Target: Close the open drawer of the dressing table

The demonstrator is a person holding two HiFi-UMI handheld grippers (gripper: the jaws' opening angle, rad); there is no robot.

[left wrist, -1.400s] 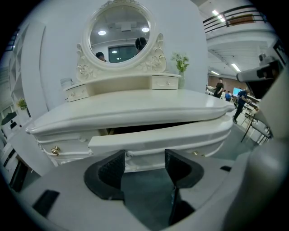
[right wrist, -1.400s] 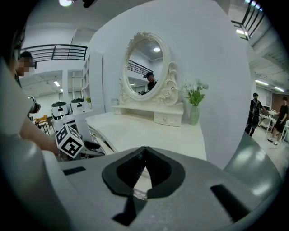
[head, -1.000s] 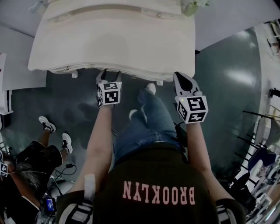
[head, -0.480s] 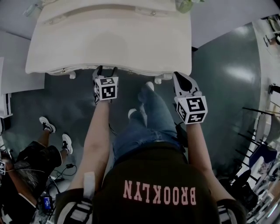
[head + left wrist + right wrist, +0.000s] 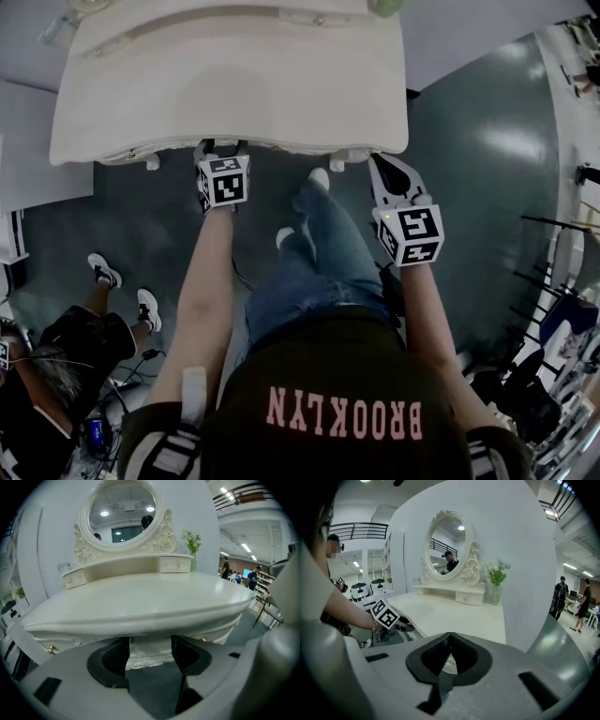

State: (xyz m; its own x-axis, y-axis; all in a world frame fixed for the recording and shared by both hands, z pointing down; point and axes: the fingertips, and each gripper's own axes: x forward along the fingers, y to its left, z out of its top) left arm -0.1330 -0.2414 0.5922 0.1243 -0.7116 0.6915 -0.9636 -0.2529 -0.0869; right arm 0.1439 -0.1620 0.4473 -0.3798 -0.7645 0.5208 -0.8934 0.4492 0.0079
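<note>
The white dressing table (image 5: 234,84) fills the top of the head view. My left gripper (image 5: 221,146) is open, its tips tucked under the front lip of the tabletop. In the left gripper view, the left gripper (image 5: 150,641) has its jaws set apart, and the drawer's carved white front (image 5: 149,652) shows between them, just below the tabletop (image 5: 140,602). I cannot tell whether the tips touch the drawer front. My right gripper (image 5: 380,164) is shut and empty, beside the table's right front corner. Its closed tips, the right gripper (image 5: 449,637), point along the tabletop (image 5: 454,616).
An oval mirror (image 5: 123,510), a vase of flowers (image 5: 191,543) and small shelf drawers (image 5: 176,564) stand at the table's back. My own legs (image 5: 319,253) are below the table front. Another person (image 5: 66,347) crouches at lower left. White furniture (image 5: 14,225) stands at left.
My left gripper has moved forward, from just off the table's front edge to under the tabletop's lip. The right gripper has hardly moved.
</note>
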